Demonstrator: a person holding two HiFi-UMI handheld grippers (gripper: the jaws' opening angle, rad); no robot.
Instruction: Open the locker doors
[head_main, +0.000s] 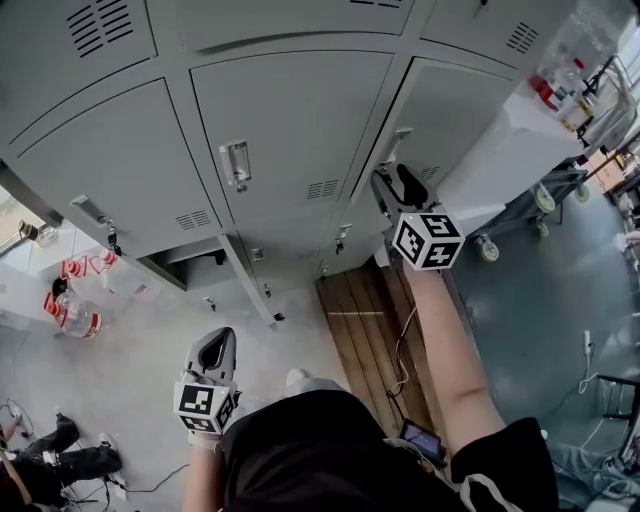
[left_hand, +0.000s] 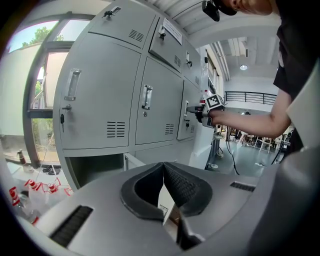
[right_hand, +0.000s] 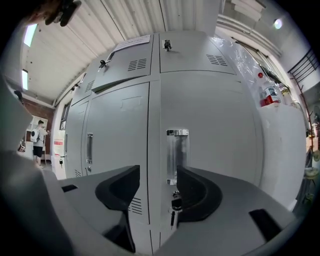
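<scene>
A bank of grey lockers (head_main: 290, 110) fills the upper head view, its upper doors closed. My right gripper (head_main: 392, 182) is raised to the right-hand door (head_main: 440, 115), just below its metal handle (head_main: 400, 135). In the right gripper view its jaws (right_hand: 157, 175) stand open, and the bright vertical handle (right_hand: 177, 156) lies ahead near the right pad, untouched. A key (right_hand: 173, 206) hangs in the lock under it. My left gripper (head_main: 217, 345) hangs low, well away from the lockers, with its pads (left_hand: 175, 182) pressed together and shut.
The middle door has a handle (head_main: 236, 162), as does the left door (head_main: 90, 208). A lower compartment (head_main: 190, 262) stands open. A wooden board (head_main: 370, 320) lies on the floor below the right door. A wheeled cart (head_main: 530, 200) stands right; bottles (head_main: 75, 315) sit left.
</scene>
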